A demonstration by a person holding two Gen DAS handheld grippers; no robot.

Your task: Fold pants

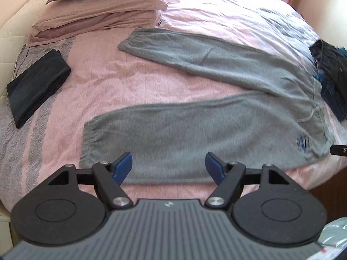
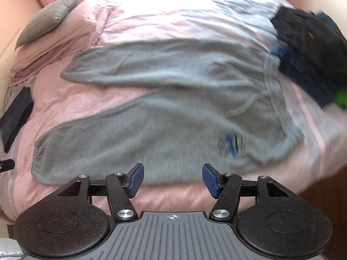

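Left gripper (image 1: 168, 165) fingers (image 1: 123, 167) are spread wide, holding nothing, hovering over the near edge of the lower leg close to its cuff. Right gripper (image 2: 172, 178) is likewise released and empty, hanging over the same near edge but closer to the hip. Neither is touching cloth yet.

Grey sweatpants (image 1: 195, 117) are lying flat on the pink bed (image 1: 97, 80), legs splayed in a V, cuffs pointing left, waistband (image 1: 318, 99) and drawstring to the right. Printed logo (image 2: 231, 144) is sitting on the near hip.

Looks like both grippers are lining up along the near leg so it can be lifted evenly and laid over the far leg, judging by the spacing. A folded dark garment (image 1: 35, 86) is sitting well apart on the left, likely a finished piece; a dark clothes pile (image 2: 312, 49) is waiting just beyond the waistband. Right view is blurred.
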